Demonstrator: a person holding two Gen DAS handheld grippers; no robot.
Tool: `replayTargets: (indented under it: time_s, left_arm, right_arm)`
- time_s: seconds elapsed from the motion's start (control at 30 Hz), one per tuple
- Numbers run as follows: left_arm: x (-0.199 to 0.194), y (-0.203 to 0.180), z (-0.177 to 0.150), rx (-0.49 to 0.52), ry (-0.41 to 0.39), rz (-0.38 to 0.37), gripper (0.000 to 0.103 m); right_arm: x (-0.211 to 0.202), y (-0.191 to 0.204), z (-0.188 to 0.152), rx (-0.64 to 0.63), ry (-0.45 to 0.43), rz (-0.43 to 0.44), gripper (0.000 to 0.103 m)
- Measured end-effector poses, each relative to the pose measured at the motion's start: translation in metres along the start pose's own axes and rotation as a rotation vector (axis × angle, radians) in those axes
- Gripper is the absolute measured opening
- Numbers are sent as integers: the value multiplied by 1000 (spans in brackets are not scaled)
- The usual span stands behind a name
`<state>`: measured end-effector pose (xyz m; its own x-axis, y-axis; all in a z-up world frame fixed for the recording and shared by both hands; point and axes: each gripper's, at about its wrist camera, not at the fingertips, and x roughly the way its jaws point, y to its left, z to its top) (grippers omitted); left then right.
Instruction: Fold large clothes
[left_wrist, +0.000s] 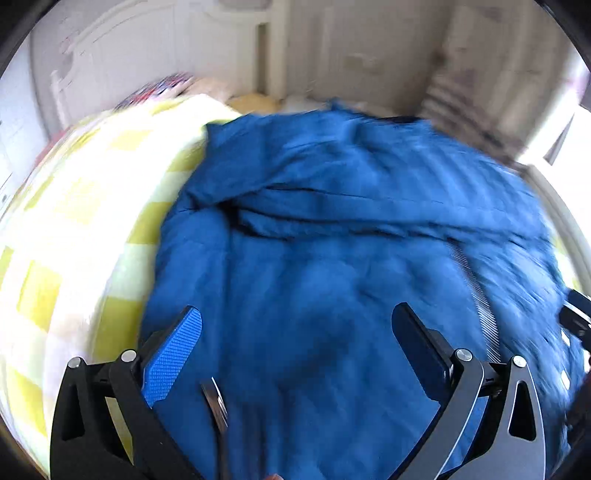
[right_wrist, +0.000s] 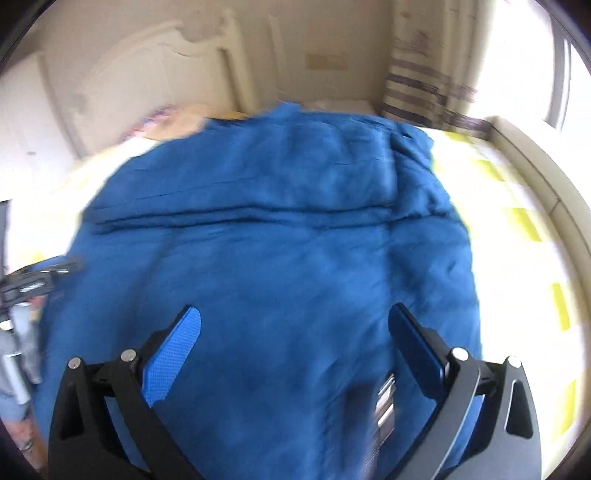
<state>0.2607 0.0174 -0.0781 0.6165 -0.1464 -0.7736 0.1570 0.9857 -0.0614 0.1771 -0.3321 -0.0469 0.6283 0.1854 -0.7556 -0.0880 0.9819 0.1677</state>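
A large blue garment (left_wrist: 332, 236) lies spread and wrinkled on a bed with a yellow and white checked cover (left_wrist: 74, 229). It fills the middle of the right wrist view (right_wrist: 280, 236) too. My left gripper (left_wrist: 297, 314) is open just above the garment's near part, with nothing between its blue pads (left_wrist: 173, 354). My right gripper (right_wrist: 293, 314) is also open above the near part, empty. A silver striped trim (left_wrist: 484, 314) runs along the garment at the right. The left gripper shows at the left edge of the right wrist view (right_wrist: 33, 280). Both views are blurred.
A white headboard (right_wrist: 155, 62) stands at the far end of the bed. A striped curtain (right_wrist: 424, 85) hangs at the far right by a bright window (right_wrist: 524, 74). Pillows (left_wrist: 173, 88) lie by the headboard. A pale bed frame edge (right_wrist: 546, 177) runs along the right.
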Motion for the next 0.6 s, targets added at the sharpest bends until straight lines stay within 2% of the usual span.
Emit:
replayTargets:
  time_s: [0.07, 0.1, 0.13, 0.2, 0.27, 0.33, 0.4, 0.47, 0.57, 0.6]
  left_arm:
    - [-24, -21, -19, 90, -32, -23, 99]
    - [-30, -32, -32, 138, -28, -20, 99]
    - [-30, -39, -40, 167, -13, -11, 99]
    - [-12, -52, -65, 236, 73, 37, 99]
    - [-8, -50, -75, 226, 45, 26, 99]
    - [-9, -44, -73, 210, 71, 3, 99]
    - [-18, -38, -76, 196, 70, 27, 99]
    - [-32, -31, -82, 195, 47, 5, 99]
    - [-38, -14, -103, 212, 30, 64, 99]
    - [-36, -7, -109, 189, 28, 30, 99]
  right_arm:
    - [-12, 20, -14, -79, 3, -1, 101]
    - [-10, 30, -23, -127, 34, -17, 101]
    - [-2, 39, -33, -180, 87, -48, 101]
    - [15, 50, -50, -247, 152, -110, 101]
    - [12, 46, -51, -221, 133, -97, 101]
    - [9, 43, -48, -203, 138, -105, 101]
    - [-2, 41, -49, -186, 120, -116, 101]
    - [-16, 39, -56, -183, 96, -95, 101]
    - [-15, 35, -75, -203, 127, -162, 101]
    - [-14, 33, -79, -189, 106, -144, 101]
